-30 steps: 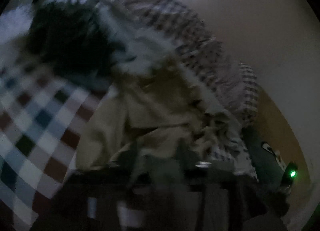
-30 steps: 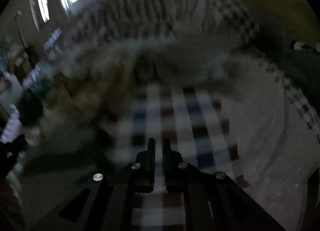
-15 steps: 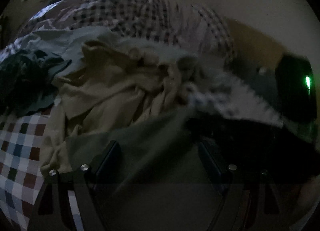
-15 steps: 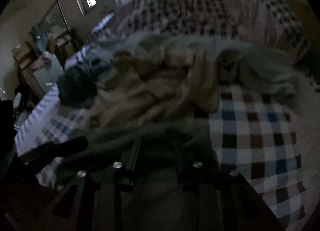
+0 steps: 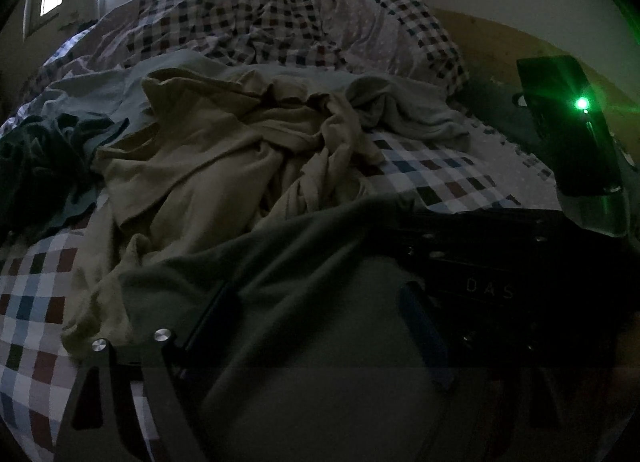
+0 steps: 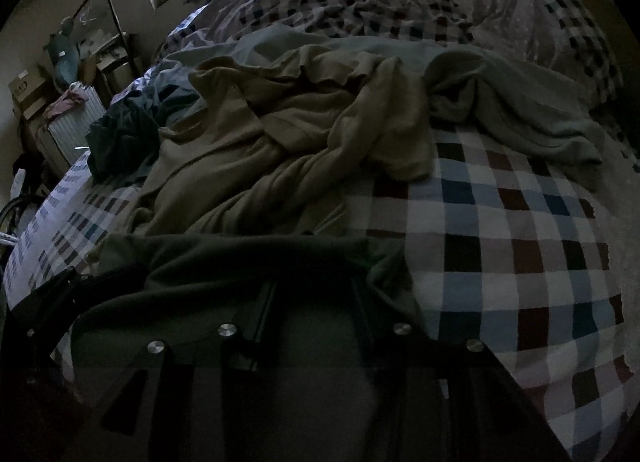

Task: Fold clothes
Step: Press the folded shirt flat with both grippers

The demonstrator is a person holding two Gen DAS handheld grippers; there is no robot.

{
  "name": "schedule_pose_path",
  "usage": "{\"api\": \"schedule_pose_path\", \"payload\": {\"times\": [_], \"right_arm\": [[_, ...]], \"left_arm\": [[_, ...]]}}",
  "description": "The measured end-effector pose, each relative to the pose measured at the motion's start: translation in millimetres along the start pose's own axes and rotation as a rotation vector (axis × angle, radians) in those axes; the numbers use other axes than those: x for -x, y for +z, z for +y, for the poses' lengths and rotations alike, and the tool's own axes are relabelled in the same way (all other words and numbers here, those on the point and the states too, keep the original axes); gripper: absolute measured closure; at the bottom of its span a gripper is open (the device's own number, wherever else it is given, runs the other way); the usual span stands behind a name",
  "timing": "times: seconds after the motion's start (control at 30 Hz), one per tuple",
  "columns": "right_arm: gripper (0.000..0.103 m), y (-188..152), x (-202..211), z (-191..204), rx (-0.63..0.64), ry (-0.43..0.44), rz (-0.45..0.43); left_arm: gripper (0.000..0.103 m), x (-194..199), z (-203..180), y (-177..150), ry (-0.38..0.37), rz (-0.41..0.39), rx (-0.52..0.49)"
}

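Observation:
A dark olive-green garment [image 5: 304, 286] lies at the front of the bed, draped across both grippers; it also shows in the right wrist view [image 6: 248, 262]. My left gripper [image 5: 320, 294] has its jaws wide apart with the cloth lying over and between them. My right gripper [image 6: 314, 290] also has its jaws apart, their tips hidden under the green cloth. Behind lie a crumpled beige garment [image 5: 224, 166], a pale grey-green one [image 5: 400, 106] and a dark teal one [image 5: 36, 158].
The bed has a checked cover [image 6: 520, 230] and a rumpled checked duvet [image 5: 280, 18] at the back. The right gripper's body with a green light [image 5: 576, 130] stands at the right. A radiator and clutter [image 6: 68, 118] are at the left.
Both grippers have come down to the front of the bed with the green garment and opened; the right gripper's jaws were together a second ago.

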State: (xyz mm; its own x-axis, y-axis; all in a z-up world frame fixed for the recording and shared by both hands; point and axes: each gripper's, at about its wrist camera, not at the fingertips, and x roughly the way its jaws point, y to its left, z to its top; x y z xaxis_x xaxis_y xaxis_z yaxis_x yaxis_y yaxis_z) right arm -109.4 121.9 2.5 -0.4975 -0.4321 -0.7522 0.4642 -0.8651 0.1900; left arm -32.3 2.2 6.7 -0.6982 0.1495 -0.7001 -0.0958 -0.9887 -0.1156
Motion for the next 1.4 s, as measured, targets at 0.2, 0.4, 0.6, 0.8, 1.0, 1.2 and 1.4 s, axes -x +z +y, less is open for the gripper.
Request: {"api": "schedule_pose_path", "payload": {"times": [0.2,0.4,0.6,0.8,1.0,1.2,1.4], "right_arm": [[0.064,-0.9,0.3,-0.6,-0.006,0.008,-0.007],[0.056,0.0,2.1,-8.6,-0.047,0.084,-0.013],[0.052,-0.2,4.3,-7.3,-0.042,0.093,-0.018],[0.048,-0.3,5.1,-2.0,-0.013,0.075,-0.022],[0.044,-1.6,3.2,6.6,0.034,0.037,-0.011],[0.042,-8.3,16.9,11.7,0.078,0.027,0.016],[0.038,-40.7,72.8,28.0,0.145,-0.012,-0.074]], "left_arm": [[0.014,0.0,0.7,-0.1,-0.010,-0.004,0.005],[0.014,12.8,14.6,4.8,-0.108,-0.052,0.093],[0.014,20.8,29.7,16.7,-0.032,-0.083,0.185],[0.014,1.8,32.6,15.4,0.157,0.007,0.177],[0.014,-7.9,38.6,5.7,0.147,0.037,0.188],[0.012,-9.9,42.4,4.9,0.119,0.034,0.198],[0.009,-9.4,43.7,5.4,0.093,0.034,0.208]]}}
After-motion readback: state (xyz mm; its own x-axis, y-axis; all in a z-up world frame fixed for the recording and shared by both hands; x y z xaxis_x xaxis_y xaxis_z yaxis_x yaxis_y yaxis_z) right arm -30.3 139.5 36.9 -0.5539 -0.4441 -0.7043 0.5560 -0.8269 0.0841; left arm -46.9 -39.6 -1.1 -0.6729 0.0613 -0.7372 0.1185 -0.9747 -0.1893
